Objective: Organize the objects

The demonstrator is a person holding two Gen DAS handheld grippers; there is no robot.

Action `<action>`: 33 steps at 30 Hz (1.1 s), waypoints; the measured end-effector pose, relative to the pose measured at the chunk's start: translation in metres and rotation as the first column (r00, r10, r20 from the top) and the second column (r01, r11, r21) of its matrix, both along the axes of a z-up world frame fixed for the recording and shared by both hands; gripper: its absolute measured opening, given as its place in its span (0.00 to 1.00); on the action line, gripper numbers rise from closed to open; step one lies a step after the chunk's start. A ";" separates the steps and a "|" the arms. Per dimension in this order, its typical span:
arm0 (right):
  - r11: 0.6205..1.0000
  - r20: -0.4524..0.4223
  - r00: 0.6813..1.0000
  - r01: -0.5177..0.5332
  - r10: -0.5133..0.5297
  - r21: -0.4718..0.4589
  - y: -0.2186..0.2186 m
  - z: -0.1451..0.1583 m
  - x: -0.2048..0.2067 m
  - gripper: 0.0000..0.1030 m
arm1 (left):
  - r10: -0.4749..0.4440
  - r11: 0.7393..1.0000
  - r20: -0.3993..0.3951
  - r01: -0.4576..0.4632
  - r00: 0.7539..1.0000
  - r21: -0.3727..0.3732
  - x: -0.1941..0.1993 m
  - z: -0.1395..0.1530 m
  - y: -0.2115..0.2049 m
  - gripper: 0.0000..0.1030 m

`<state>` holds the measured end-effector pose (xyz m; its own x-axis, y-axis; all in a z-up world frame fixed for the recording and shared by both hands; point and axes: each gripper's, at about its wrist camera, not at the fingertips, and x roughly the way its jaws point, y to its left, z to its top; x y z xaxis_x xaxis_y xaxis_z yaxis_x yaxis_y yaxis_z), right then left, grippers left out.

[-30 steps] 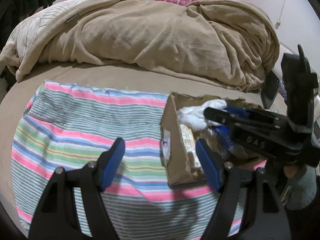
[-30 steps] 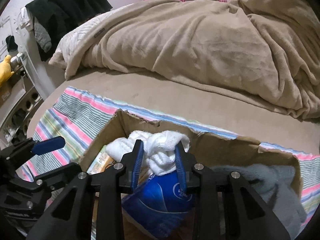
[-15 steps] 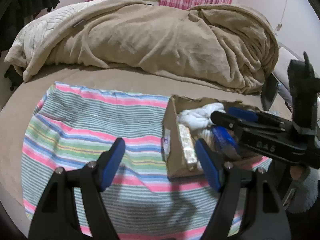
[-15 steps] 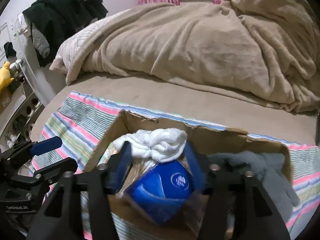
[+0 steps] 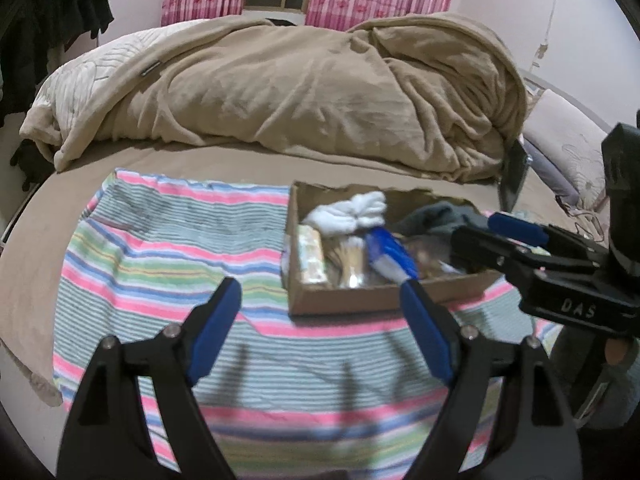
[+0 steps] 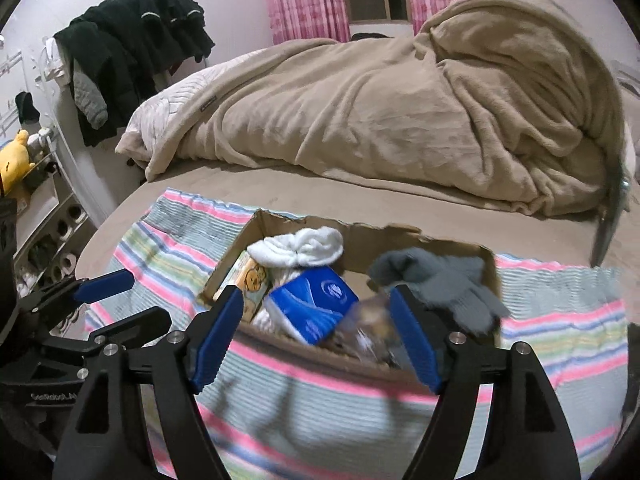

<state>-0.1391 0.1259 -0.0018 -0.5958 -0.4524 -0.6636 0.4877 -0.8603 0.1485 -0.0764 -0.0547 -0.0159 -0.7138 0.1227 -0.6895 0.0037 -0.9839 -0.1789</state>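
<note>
Item: cardboard box [image 6: 420, 246], open-topped with a torn rim, resting on a striped cloth [image 5: 168, 248] spread over the bed. Contents, as seen from the right wrist view: a white rolled cloth [image 6: 300, 246] at the far left corner; a blue packet [image 6: 312, 304] lying just beyond the right gripper [image 6: 316, 334] and nearer its left finger than its right; a yellow printed carton [image 6: 252, 280] against the left wall; a grey glove [image 6: 444, 284] beyond the right finger, draped over the right-hand wall; a clear wrapper, blurred, just inside the right finger. Change noted: a second ago the right gripper's fingers were closed around the white cloth and blue packet inside the box; half a second ago they had spread, and now they stand wide apart and empty, drawn back to the near wall. Reading: the packet has been let go in the box, so that placement appears done. Left gripper [image 5: 320, 324]: fingers wide apart, holding nothing, over the striped cloth, with the box just beyond its right finger [image 5: 426, 330]; posture unchanged, though it too sits further back. No loose item awaiting collection shows on the cloth in either view. A beige blanket [image 5: 304, 92] lies heaped well beyond both grippers.
</note>
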 end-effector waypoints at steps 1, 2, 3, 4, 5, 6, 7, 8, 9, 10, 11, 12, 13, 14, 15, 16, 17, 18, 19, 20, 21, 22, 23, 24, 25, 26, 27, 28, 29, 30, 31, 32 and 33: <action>1.000 -0.005 1.000 0.007 -0.007 -0.001 0.005 0.001 0.005 0.76 | -0.001 1.000 -0.003 0.001 1.000 -0.002 0.003 0.001 0.002 0.80; 1.000 -0.007 1.000 0.012 -0.012 0.000 0.008 0.001 0.009 0.76 | -0.002 1.000 -0.005 0.002 1.000 -0.004 0.008 0.002 0.005 0.80; 1.000 -0.008 1.000 0.018 -0.018 -0.001 0.011 0.002 0.013 0.76 | -0.004 1.000 -0.006 0.004 1.000 -0.005 0.011 0.003 0.007 0.80; 1.000 -0.007 1.000 0.026 -0.026 -0.003 0.015 0.002 0.018 0.76 | -0.006 1.000 -0.006 0.006 1.000 -0.004 0.014 0.003 0.010 0.80; 0.999 -0.007 0.999 0.032 -0.032 -0.004 0.019 0.001 0.022 0.76 | -0.007 1.000 -0.006 0.007 1.000 -0.003 0.018 0.003 0.011 0.81; 0.999 -0.006 0.999 0.038 -0.038 -0.005 0.022 0.002 0.025 0.76 | -0.009 1.000 -0.006 0.009 1.000 -0.001 0.022 0.004 0.013 0.81; 0.999 -0.006 0.999 0.045 -0.045 -0.004 0.026 0.002 0.030 0.76 | -0.010 1.000 -0.007 0.010 1.000 0.001 0.025 0.004 0.015 0.81; 0.999 -0.006 0.999 0.053 -0.053 -0.002 0.029 0.001 0.035 0.76 | -0.012 1.000 -0.007 0.012 1.000 0.004 0.029 0.005 0.017 0.81; 0.998 -0.007 0.998 0.058 -0.058 -0.002 0.032 0.001 0.039 0.76 | -0.013 1.000 -0.007 0.013 1.000 0.004 0.033 0.005 0.018 0.81; 0.998 -0.009 0.998 0.066 -0.066 -0.001 0.036 0.001 0.045 0.76 | -0.014 1.000 -0.005 0.014 1.000 0.001 0.035 0.005 0.020 0.81; 0.997 -0.009 0.997 0.072 -0.072 0.000 0.040 0.001 0.050 0.76 | -0.013 1.000 -0.002 0.013 1.000 -0.008 0.039 0.005 0.022 0.81; 0.997 -0.010 0.997 0.077 -0.077 0.002 0.042 0.001 0.055 0.76 | -0.009 1.000 0.000 0.009 1.000 -0.021 0.043 0.004 0.024 0.81; 0.997 -0.010 0.997 0.079 -0.079 0.002 0.044 0.001 0.057 0.76 | -0.008 1.000 -0.001 0.008 1.000 -0.027 0.047 0.004 0.026 0.81; 0.996 -0.015 0.996 0.084 -0.084 0.002 0.047 0.001 0.064 0.76 | -0.009 1.000 0.000 0.009 1.000 -0.029 0.051 0.004 0.028 0.81; 0.996 -0.017 0.996 0.088 -0.088 0.002 0.050 0.001 0.069 0.76 | -0.011 0.999 0.002 0.011 1.000 -0.030 0.054 0.003 0.029 0.81; 0.996 -0.017 0.996 0.092 -0.092 0.001 0.053 0.001 0.075 0.76 | -0.012 0.999 0.003 0.013 1.000 -0.031 0.057 0.002 0.031 0.81; 0.995 -0.017 0.995 0.097 -0.097 0.001 0.056 0.000 0.080 0.76 | -0.015 0.999 0.003 0.015 1.000 -0.032 0.060 0.002 0.033 0.81; 0.995 -0.018 0.994 0.104 -0.104 0.000 0.059 0.000 0.087 0.76 | -0.018 0.999 0.002 0.018 1.000 -0.032 0.064 0.001 0.035 0.81; 0.994 -0.021 0.994 0.108 -0.108 0.000 0.062 0.001 0.091 0.76 | -0.021 0.999 0.002 0.021 1.000 -0.033 0.068 0.001 0.037 0.81; 0.994 -0.022 0.994 0.112 -0.112 -0.001 0.064 0.001 0.096 0.76 | -0.023 0.999 0.003 0.023 1.000 -0.036 0.071 0.000 0.039 0.81; 0.993 -0.022 0.993 0.114 -0.114 -0.002 0.066 0.001 0.100 0.76 | -0.023 0.999 0.002 0.023 1.000 -0.040 0.075 -0.001 0.041 0.81; 0.993 -0.025 0.993 0.118 -0.118 -0.003 0.068 0.001 0.105 0.76 | -0.025 0.999 0.001 0.025 1.000 -0.042 0.078 -0.002 0.043 0.81; 0.993 -0.027 0.992 0.121 -0.121 -0.002 0.070 0.001 0.110 0.76 | -0.027 0.999 0.000 0.027 1.000 -0.045 0.082 -0.002 0.046 0.81; 0.992 -0.029 0.991 0.127 -0.127 0.001 0.071 0.000 0.115 0.76 | -0.031 0.998 0.000 0.031 1.000 -0.047 0.086 -0.004 0.048 0.81; 0.991 -0.031 0.991 0.130 -0.130 0.002 0.074 -0.001 0.119 0.76 | -0.035 0.998 -0.001 0.035 0.999 -0.049 0.089 -0.004 0.050 0.81; 0.991 -0.033 0.991 0.131 -0.131 0.001 0.075 -0.001 0.123 0.76 | -0.042 0.998 -0.008 0.041 0.999 -0.054 0.094 -0.005 0.053 0.81; 0.991 -0.038 0.991 0.132 -0.132 0.001 0.076 -0.002 0.127 0.76 | -0.043 0.997 -0.014 0.042 0.999 -0.058 0.098 -0.005 0.055 0.81; 0.991 -0.043 0.990 0.136 -0.136 0.002 0.077 -0.003 0.131 0.76 | -0.036 0.997 -0.017 0.035 0.999 -0.072 0.103 -0.006 0.057 0.81; 0.990 -0.046 0.989 0.141 -0.141 0.001 0.077 -0.004 0.136 0.76 | -0.029 0.996 -0.018 0.028 0.999 -0.082 0.105 -0.006 0.058 0.81; 0.990 -0.048 0.989 0.143 -0.142 0.000 0.078 -0.005 0.140 0.76 | -0.022 0.996 -0.024 0.020 0.999 -0.092 0.110 -0.007 0.058 0.81; 0.990 -0.051 0.988 0.144 -0.143 -0.001 0.078 -0.006 0.146 0.76 | -0.020 0.996 -0.029 0.017 0.999 -0.093 0.113 -0.007 0.059 0.81; 0.989 -0.053 0.988 0.145 -0.145 -0.003 0.079 -0.006 0.149 0.76 | -0.015 0.995 -0.034 0.012 0.999 -0.095 0.118 -0.007 0.059 0.81; 0.989 -0.054 0.988 0.146 -0.146 -0.004 0.080 -0.007 0.152 0.76 | -0.014 0.995 -0.037 0.010 0.999 -0.095 0.121 -0.008 0.059 0.81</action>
